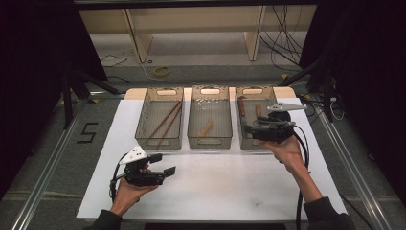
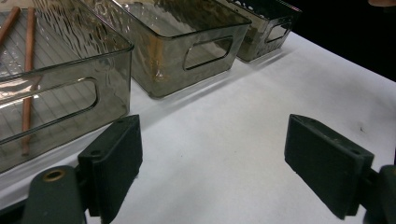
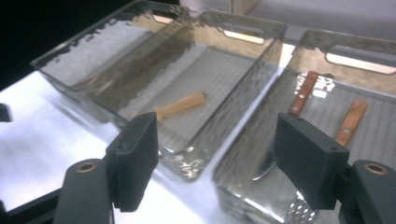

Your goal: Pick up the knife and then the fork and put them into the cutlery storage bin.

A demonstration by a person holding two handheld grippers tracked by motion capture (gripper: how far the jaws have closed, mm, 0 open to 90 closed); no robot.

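The right gripper (image 1: pixel 249 128) hangs over the near end of the right bin (image 1: pixel 245 143), jaws apart and empty; two wooden-handled utensils (image 3: pixel 350 122) lie beyond them. Sorting seems underway: next it needs another item. The left gripper (image 1: pixel 163 164) waits, jaws apart, over bare table (image 1: pixel 215 182).

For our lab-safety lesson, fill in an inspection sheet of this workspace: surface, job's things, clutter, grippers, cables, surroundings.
Surface: white sheet on the table.
Job's things: three clear bins; left bin holds chopsticks, middle bin a wooden-handled piece, right bin brown-handled utensils.
Clutter: nothing seen.
Grippers: left gripper open, over the sheet; right gripper open, at the right bin.
Cables: one trails from each gripper; loose ones on the floor behind.
Surroundings: dark curtains, wooden shelf legs.
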